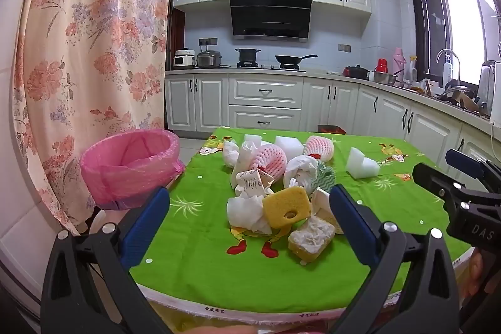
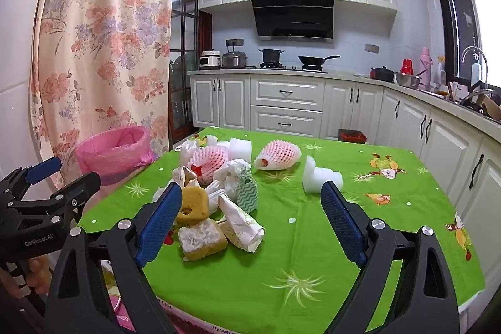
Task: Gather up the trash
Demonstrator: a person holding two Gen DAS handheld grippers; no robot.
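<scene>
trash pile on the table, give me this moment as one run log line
phase: pre-grasp | left gripper: open, empty | right gripper: open, empty | trash pile: on green tablecloth | pink-lined bin: left of table

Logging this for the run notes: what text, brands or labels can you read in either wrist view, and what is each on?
"DAS": right gripper body, cut off.
"GenRobot.AI": left gripper body.
Tablecloth hem print: too small to read.
Crumpled paper wrapper print: too blurred to read.

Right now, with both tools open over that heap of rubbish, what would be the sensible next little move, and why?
Probably ease the left tool forward and down onto the yellow sponge. It sits on top at the near edge of the pile, between the open fingers, and the pink-lined bin stands on that tool's side.
</scene>
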